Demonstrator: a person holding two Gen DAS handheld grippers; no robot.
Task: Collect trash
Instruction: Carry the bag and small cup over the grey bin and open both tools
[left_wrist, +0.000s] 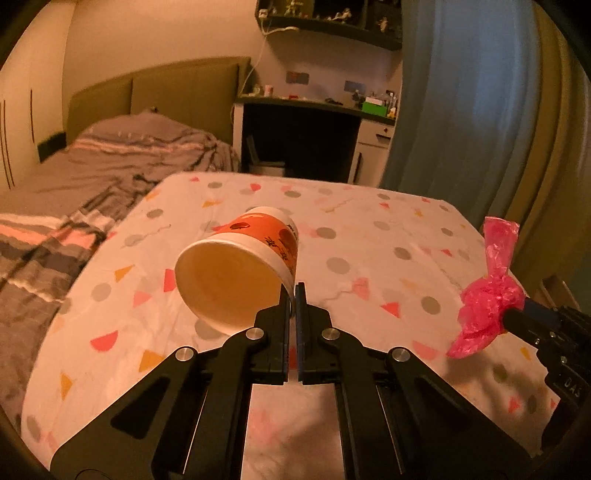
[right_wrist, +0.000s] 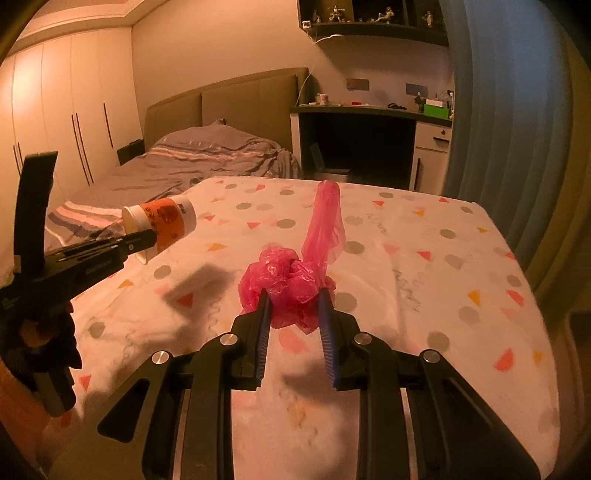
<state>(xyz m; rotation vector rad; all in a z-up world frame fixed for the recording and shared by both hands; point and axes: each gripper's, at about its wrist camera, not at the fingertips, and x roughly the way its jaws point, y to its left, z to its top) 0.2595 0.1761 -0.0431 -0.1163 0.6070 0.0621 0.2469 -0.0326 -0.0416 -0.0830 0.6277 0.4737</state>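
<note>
My left gripper (left_wrist: 294, 290) is shut on the rim of an orange-and-white paper cup (left_wrist: 240, 266) and holds it tilted above the table, its mouth toward the camera. The cup (right_wrist: 162, 221) and left gripper (right_wrist: 149, 236) also show at the left of the right wrist view. My right gripper (right_wrist: 295, 299) is shut on a crumpled pink plastic bag (right_wrist: 291, 284), held above the table with one end standing up. The bag (left_wrist: 487, 295) and right gripper (left_wrist: 517, 312) show at the right edge of the left wrist view.
The table (right_wrist: 406, 258) carries a white cloth with coloured dots and triangles. A bed (right_wrist: 192, 166) lies behind it on the left, a dark desk (right_wrist: 369, 140) with clutter at the back, a blue curtain (right_wrist: 509, 110) on the right.
</note>
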